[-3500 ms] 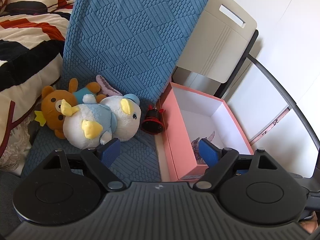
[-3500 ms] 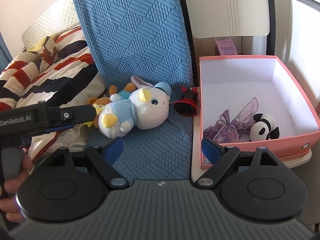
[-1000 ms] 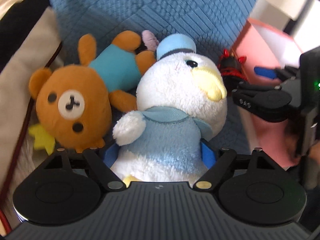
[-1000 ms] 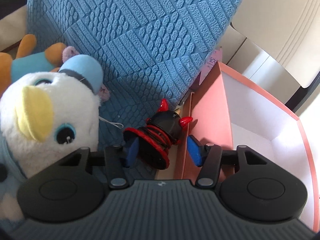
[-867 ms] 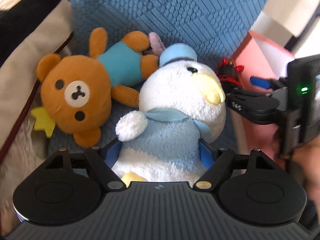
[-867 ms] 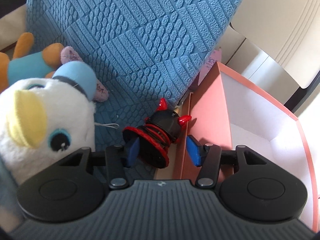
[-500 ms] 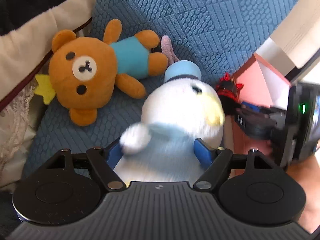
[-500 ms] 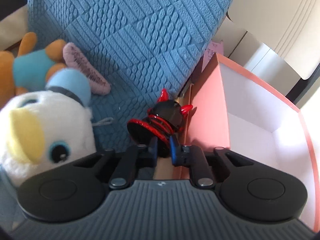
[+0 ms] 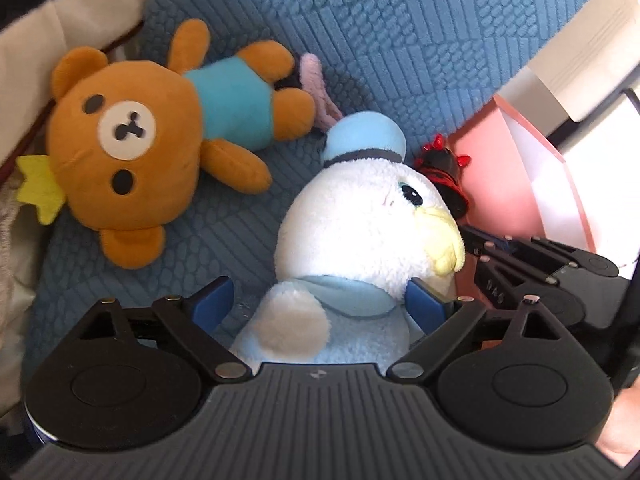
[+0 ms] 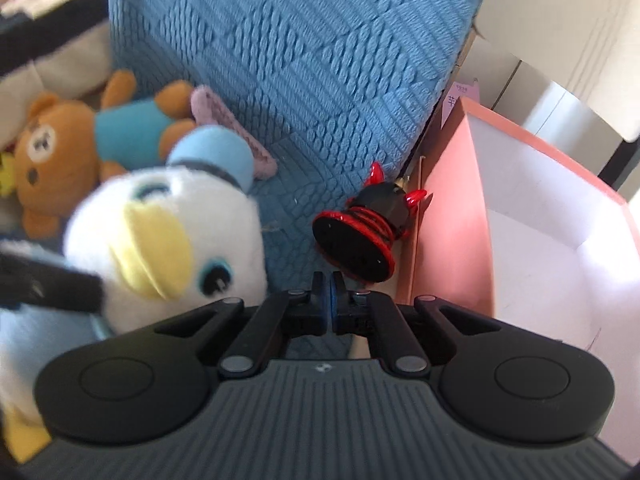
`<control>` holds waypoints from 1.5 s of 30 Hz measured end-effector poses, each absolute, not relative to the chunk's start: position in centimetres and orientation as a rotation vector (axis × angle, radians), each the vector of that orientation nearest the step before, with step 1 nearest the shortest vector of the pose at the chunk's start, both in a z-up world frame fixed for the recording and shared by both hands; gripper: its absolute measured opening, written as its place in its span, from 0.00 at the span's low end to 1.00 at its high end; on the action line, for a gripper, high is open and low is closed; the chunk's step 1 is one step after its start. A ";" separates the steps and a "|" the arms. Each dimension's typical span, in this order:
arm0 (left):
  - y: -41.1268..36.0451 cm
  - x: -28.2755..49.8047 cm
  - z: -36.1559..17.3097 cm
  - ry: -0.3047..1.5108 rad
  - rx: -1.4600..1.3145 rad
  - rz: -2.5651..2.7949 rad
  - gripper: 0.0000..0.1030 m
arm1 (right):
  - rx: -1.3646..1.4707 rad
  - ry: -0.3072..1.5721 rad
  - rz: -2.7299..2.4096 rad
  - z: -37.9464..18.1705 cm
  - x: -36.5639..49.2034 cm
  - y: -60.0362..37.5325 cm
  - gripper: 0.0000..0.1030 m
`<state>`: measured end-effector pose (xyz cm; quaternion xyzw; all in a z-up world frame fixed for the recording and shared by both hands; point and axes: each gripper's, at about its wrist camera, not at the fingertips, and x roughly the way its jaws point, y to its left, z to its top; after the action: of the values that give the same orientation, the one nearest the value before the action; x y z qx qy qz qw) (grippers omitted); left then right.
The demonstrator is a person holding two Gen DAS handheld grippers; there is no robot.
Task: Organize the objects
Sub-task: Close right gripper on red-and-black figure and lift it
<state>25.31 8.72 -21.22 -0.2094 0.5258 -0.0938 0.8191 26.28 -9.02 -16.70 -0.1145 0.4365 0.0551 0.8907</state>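
Observation:
A white duck plush (image 9: 360, 240) with a light blue hat and shirt sits between the pads of my left gripper (image 9: 320, 304); the jaws are wide and the left pad stands apart from it. The duck (image 10: 168, 248) also shows blurred in the right wrist view. My right gripper (image 10: 330, 300) is shut with its pads together, just in front of a black and red horned toy (image 10: 360, 236) that lies beside the pink box (image 10: 448, 216). I cannot tell if the pads pinch the toy's edge. The toy (image 9: 444, 176) shows behind the duck in the left view.
A brown bear plush (image 9: 132, 144) in a teal shirt lies on the blue textured cover (image 9: 400, 40) at the left, with a pink item (image 9: 316, 84) behind it. The pink box (image 9: 492, 176) has a white inside. Striped bedding (image 10: 48, 8) lies at the far left.
The left gripper has lifted the duck and carried it right, away from the bear. The right gripper's jaws have closed from around the horned toy to fully together and pulled back a little.

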 end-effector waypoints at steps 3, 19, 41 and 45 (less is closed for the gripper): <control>8.7 25.7 -21.7 1.136 -0.472 -0.243 0.92 | -0.135 0.913 0.106 -15.3 26.8 -10.1 0.07; 6.1 26.7 -23.6 1.192 -0.520 -0.370 0.92 | 0.118 0.988 -0.050 -14.2 35.8 -11.4 0.53; 8.3 26.7 -23.6 1.154 -0.677 -0.348 0.85 | -0.215 1.039 -0.124 -20.5 40.9 -8.6 0.25; 8.5 26.7 -23.3 1.125 -0.692 -0.332 0.77 | -0.228 1.047 -0.077 -20.0 40.0 -8.7 0.13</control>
<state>26.66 8.54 -23.33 -0.3197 0.5202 -0.1534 0.7770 39.99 -8.72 -20.02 -0.1087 0.4988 -0.0366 0.8591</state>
